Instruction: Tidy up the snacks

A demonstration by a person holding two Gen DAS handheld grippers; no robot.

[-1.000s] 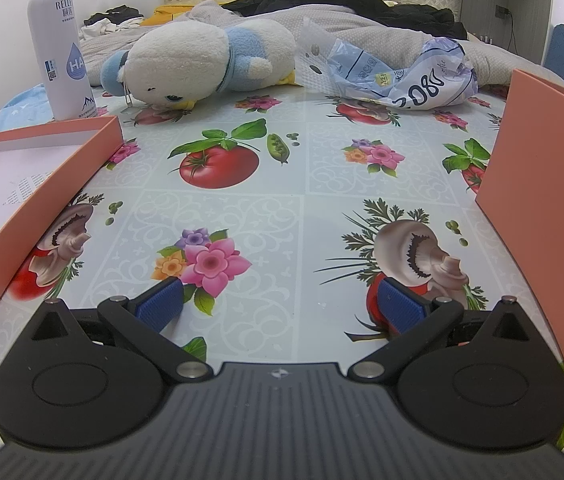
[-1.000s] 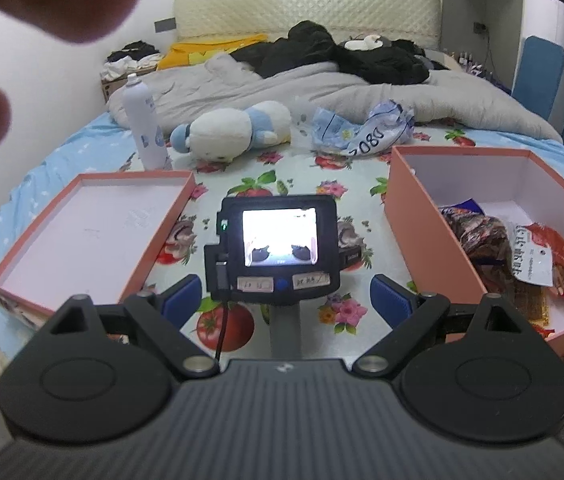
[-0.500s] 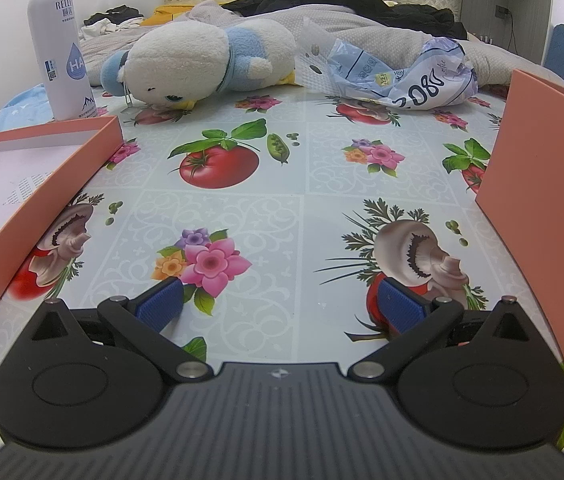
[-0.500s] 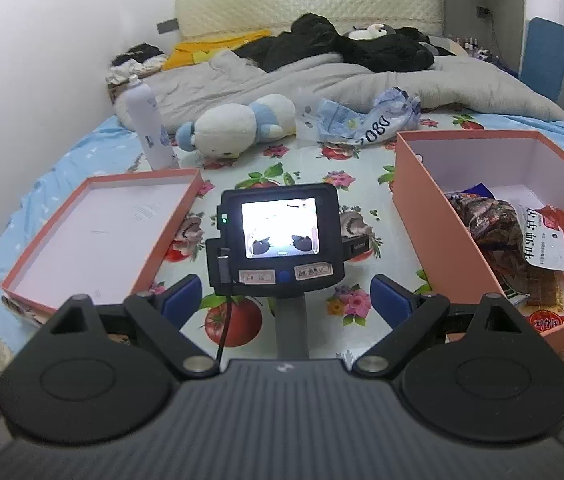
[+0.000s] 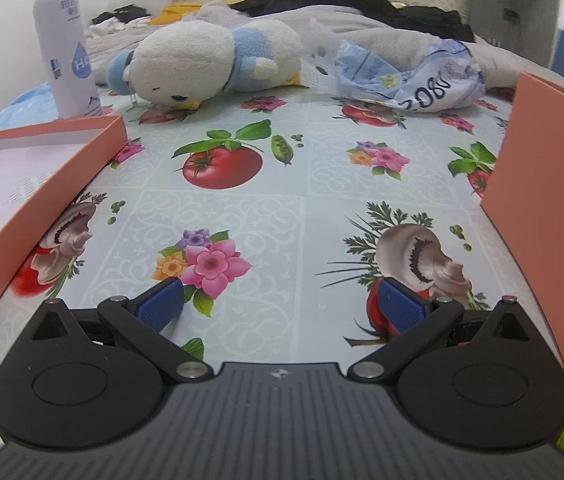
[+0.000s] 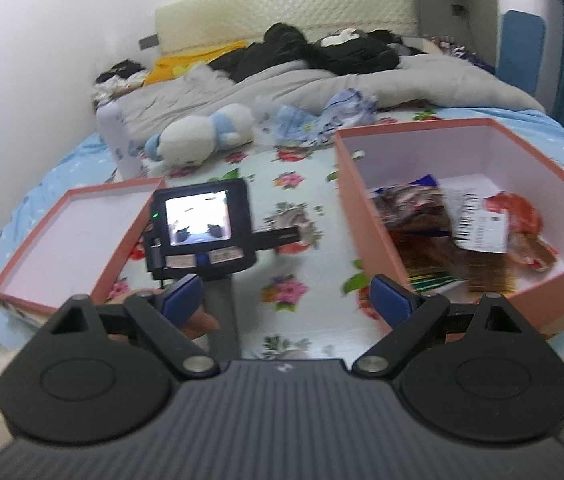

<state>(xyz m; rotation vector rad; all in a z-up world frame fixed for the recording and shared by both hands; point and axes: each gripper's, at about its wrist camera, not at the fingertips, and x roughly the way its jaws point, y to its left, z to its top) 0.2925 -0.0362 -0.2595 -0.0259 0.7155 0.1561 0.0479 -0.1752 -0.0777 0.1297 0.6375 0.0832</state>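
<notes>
**Right gripper swings toward the snack box**

My view from the right wrist has slid sideways since a second ago: the shallow lid [image 6: 70,236] now sits at left of frame, the left gripper [image 6: 206,220] with its lit screen at centre left, and the deep pink box [image 6: 365,216] fills the right. The frame is blurred, so I judge I am still approaching, with nothing picked yet. The snack packets [image 6: 433,232] lie heaped inside the box, the heap's long axis running from lower left to upper right. Right gripper [image 6: 287,296] is spread wide and empty. In the left wrist view nothing has shifted; left gripper [image 5: 280,300] is open too, hovering over the flowered tablecloth [image 5: 222,208].
</notes>
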